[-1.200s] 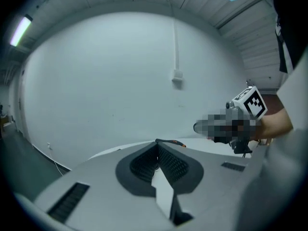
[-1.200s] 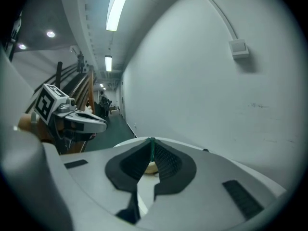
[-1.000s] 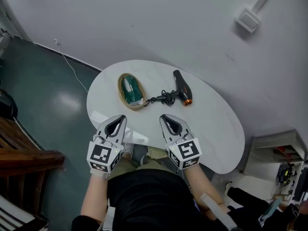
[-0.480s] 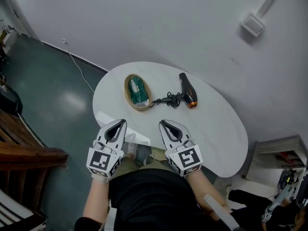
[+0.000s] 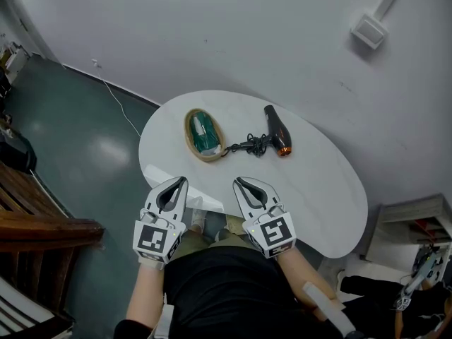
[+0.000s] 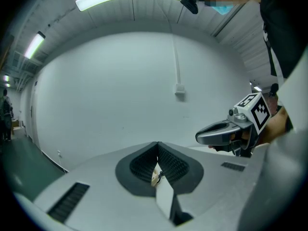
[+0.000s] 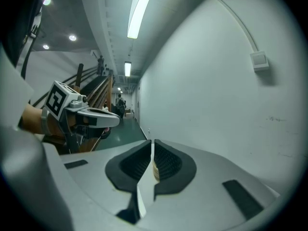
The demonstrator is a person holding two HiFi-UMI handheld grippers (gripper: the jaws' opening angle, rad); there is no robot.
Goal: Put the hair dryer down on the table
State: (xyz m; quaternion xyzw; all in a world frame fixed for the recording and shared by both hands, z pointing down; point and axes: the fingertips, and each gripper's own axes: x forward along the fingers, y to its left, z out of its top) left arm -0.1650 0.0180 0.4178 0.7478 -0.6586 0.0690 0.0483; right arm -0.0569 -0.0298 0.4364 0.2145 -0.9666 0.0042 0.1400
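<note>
Looking down from above, I find the hair dryer lying on its side on the white surface, toward the far edge by the wall. Its orange nozzle end points back my way. Its cord is bunched in a loose knot on the surface, between the dryer and the woven basket to its left. Something green sits in that basket; from this height I can't say what it is.

My left gripper and my right gripper are both at the near edge of the surface, side by side above my lap and well apart from the dryer. Neither touches it or the cord. In the left gripper view the fingers are pressed together with nothing between them, only the bare wall ahead. The right gripper view shows the same: fingers closed tight on nothing. Each of those views catches the other gripper off to the side, also empty.

As I judge it, the job is done. The dryer rests on the surface with its whole length supported, and it looks settled, with no part hanging over an edge. I see nothing left to set down or let go. If anything remains, it is only keeping my hands back at the near edge, clear of the cord.
</note>
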